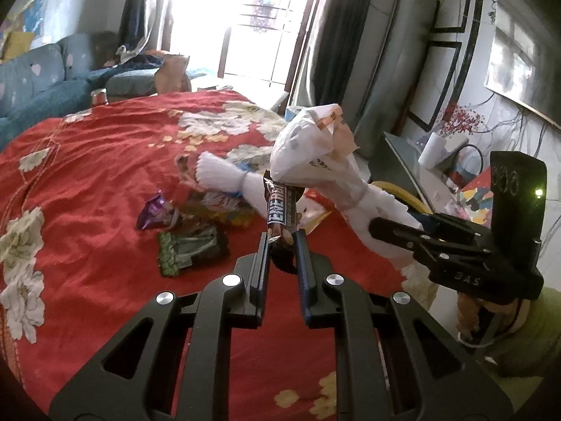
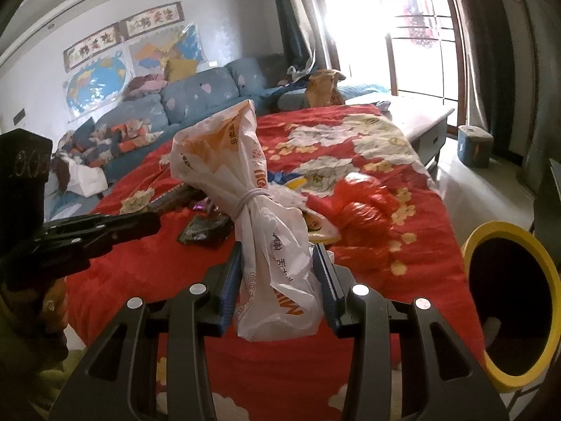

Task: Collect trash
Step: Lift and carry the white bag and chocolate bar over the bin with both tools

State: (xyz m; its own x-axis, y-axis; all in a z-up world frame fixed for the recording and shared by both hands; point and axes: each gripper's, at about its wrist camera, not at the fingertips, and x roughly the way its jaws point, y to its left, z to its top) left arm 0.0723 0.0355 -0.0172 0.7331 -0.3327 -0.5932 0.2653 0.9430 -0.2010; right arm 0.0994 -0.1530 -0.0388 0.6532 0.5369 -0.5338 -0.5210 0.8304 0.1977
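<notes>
My left gripper (image 1: 281, 238) is shut on a dark brown candy-bar wrapper (image 1: 279, 212) and holds it upright above the red flowered cloth (image 1: 105, 161). My right gripper (image 2: 277, 249) is shut on a tied white plastic bag (image 2: 259, 210) with orange print, lifted off the cloth; the bag also shows in the left wrist view (image 1: 315, 154). More trash lies on the cloth: a purple wrapper (image 1: 152, 210), a dark green packet (image 1: 189, 251) and a tied white tissue bundle (image 1: 224, 175). A crumpled red bag (image 2: 364, 224) lies to the right.
A yellow-rimmed black bin (image 2: 508, 298) stands at the right beside the table. A blue sofa (image 2: 182, 105) with clothes is behind. A side table (image 2: 420, 119) and a bright window are at the far end. A shelf with clutter (image 1: 448, 175) is to the right.
</notes>
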